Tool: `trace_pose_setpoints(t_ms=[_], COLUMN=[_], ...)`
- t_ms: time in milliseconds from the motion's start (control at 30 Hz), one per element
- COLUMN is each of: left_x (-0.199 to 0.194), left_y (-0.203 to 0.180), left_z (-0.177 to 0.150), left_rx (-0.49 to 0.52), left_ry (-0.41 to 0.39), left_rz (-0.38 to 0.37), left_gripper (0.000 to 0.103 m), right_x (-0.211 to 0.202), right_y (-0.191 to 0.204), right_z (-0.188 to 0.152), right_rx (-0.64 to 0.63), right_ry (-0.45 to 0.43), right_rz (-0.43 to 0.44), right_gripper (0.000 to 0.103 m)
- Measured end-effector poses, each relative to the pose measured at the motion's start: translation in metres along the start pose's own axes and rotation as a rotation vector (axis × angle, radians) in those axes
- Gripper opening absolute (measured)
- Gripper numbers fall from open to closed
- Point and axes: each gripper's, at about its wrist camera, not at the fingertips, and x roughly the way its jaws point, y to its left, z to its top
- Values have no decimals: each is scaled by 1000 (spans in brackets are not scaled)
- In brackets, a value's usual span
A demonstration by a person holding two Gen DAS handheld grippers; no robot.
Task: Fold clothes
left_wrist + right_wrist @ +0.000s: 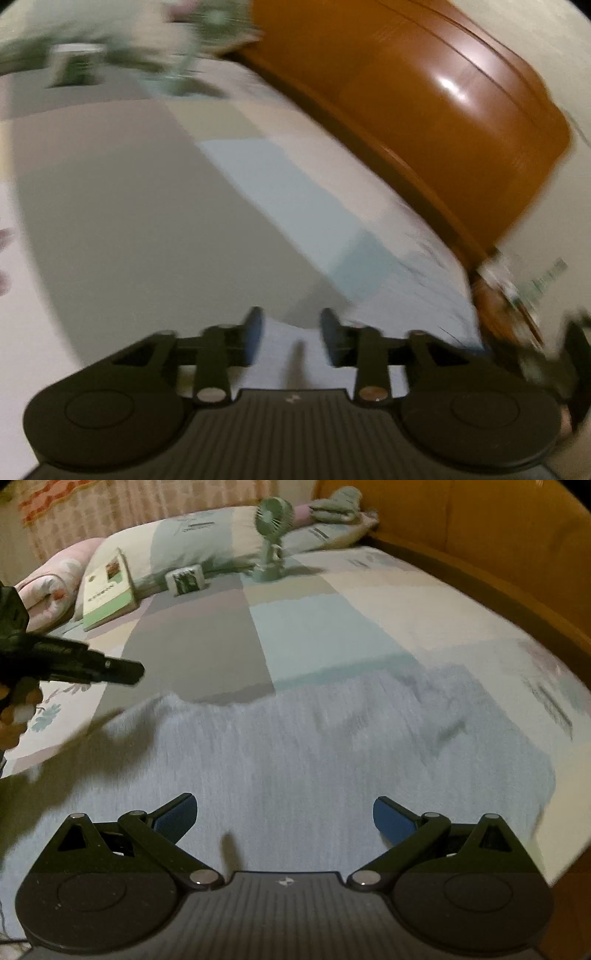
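Observation:
A pale blue-grey garment (295, 757) lies spread flat on the patchwork bed cover (314, 627). My right gripper (284, 808) hovers over the garment's near part, open wide, with nothing between its blue pads (391, 819). My left gripper (125, 672) reaches in from the left above the garment's far left edge, held by a hand. In the blurred left wrist view, the left gripper (291, 328) stands partly open with a clear gap and nothing gripped. Below it lies the garment (424, 295).
An orange-brown wooden bed frame (480, 535) curves along the right side. At the head of the bed stand a small green fan (273, 528) and a small box (184, 579). A green book (107, 590), pillows (192, 539) and a pink blanket (51, 587) lie there too.

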Motion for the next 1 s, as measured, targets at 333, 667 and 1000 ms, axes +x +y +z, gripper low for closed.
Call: trace_pose_setpoints(t_ms=[333,667,1000], left_x=[33,5,-38], left_y=[16,-7,-61], left_z=[-30,-37,-88], left_rx=[-109,-26,375], left_ry=[42,64,83], left_rz=[28,115,260], left_gripper=[39,46,67], right_x=[84,81,16], right_y=[-40,-53,-31], right_z=[62,72,10], right_rx=[81,76,-159], right_ry=[71,45,56], right_rz=[195,54,-60], right_gripper=[102,98,103])
